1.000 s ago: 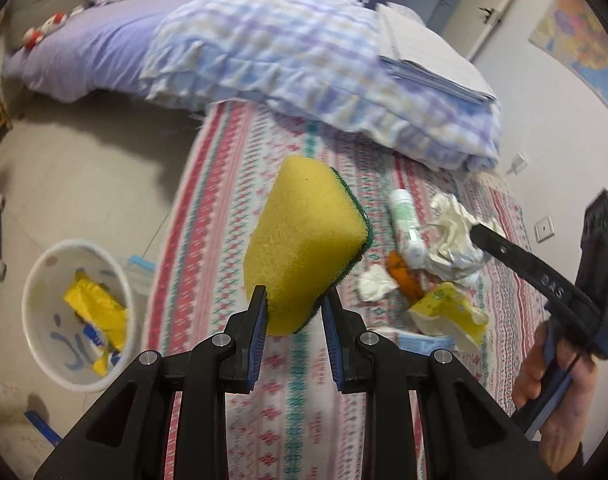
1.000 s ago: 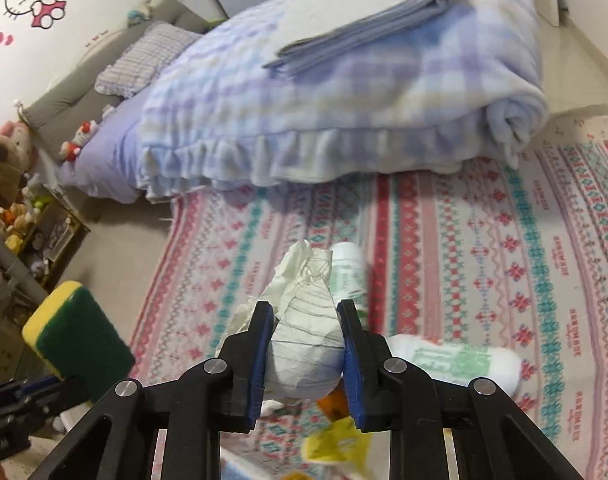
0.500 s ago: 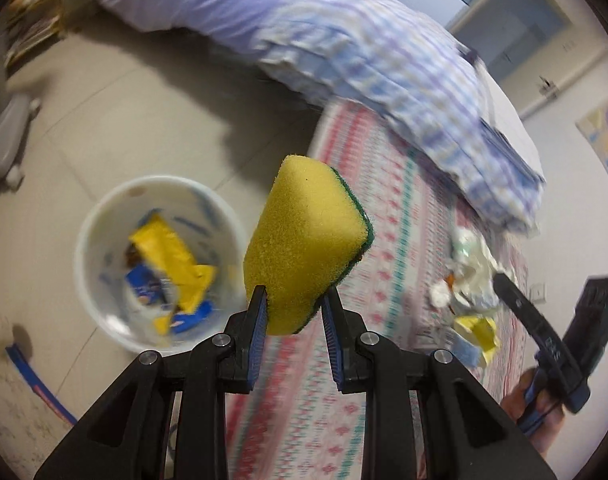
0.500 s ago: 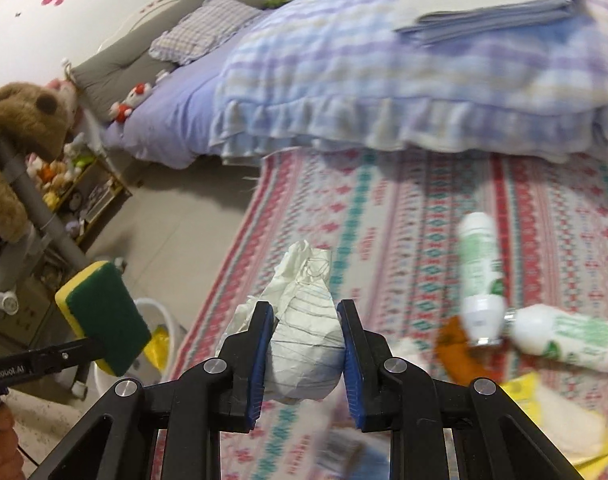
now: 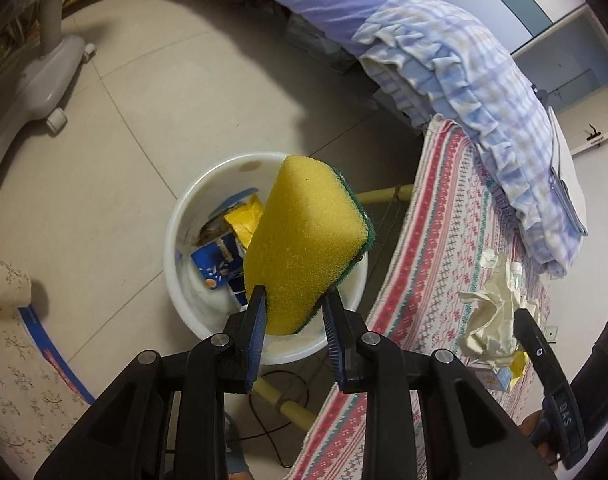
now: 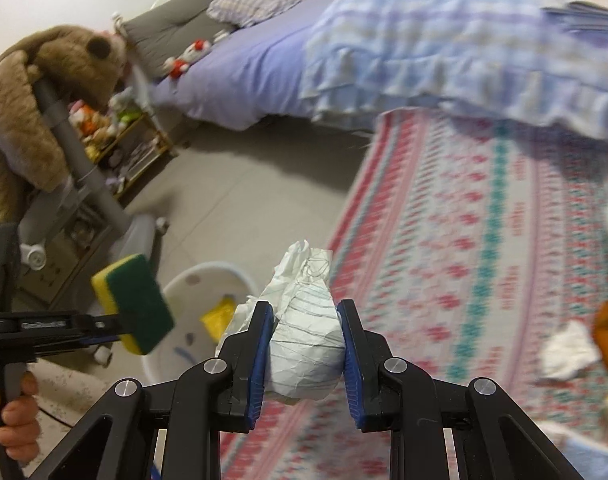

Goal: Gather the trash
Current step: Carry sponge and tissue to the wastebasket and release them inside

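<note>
Left gripper (image 5: 291,320), jaws clenched on the yellow sponge with green scouring face (image 5: 304,240), hangs over the round white plastic bin (image 5: 175,248); right gripper (image 6: 304,344), at its 3 o'clock, grasps crumpled white paper (image 6: 304,352). Each should release only once centred above the rim.

Left wrist view steeply down over bin (image 5: 183,216); right wrist view shallower, sharing bin (image 6: 199,276), rug (image 6: 484,264)
</note>
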Demonstrator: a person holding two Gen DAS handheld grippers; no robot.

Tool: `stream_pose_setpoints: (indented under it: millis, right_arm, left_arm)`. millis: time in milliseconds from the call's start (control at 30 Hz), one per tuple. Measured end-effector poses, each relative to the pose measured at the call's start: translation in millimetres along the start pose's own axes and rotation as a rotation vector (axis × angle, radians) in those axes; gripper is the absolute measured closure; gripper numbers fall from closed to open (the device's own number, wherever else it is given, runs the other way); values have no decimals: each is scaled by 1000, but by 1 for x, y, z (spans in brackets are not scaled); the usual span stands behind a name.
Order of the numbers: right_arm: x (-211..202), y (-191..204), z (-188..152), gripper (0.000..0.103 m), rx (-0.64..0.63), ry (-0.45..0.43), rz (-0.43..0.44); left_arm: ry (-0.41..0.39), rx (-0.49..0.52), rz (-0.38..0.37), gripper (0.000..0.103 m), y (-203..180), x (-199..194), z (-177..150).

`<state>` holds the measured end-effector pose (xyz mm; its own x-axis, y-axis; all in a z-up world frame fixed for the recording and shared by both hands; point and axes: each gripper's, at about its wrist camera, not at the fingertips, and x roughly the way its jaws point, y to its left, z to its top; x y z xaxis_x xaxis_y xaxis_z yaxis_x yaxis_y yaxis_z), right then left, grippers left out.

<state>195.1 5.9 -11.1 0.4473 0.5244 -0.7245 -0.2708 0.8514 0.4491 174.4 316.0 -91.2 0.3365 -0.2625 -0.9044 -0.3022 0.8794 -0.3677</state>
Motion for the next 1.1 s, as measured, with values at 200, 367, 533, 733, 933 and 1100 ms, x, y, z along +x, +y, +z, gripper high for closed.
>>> stream_pose_setpoints:
  millis: [200,367,533,733,933,1100]
  right_arm:
    - [28,36,-2,74,-42,34,20]
    - [50,59,0,74,-64,56,33]
    - [71,77,1,74,-83,74,43]
    - [100,103,-1,69,-104,108,72]
    - [120,116,-5,32,-127,154,30]
    - [102,103,-6,32,-123,156,6]
  left_arm:
    - [58,-37,4,57,15,15,8]
    - [31,-118,-16,55,35,5,11]
    - [-23,-199,-30,55,49,-13,13]
    - [-61,-204,-9,55,49,-25,14]
    - [-54,-176,-5,55,41,-26,9]
    - [-62,-129,-12,55,21,-33,5]
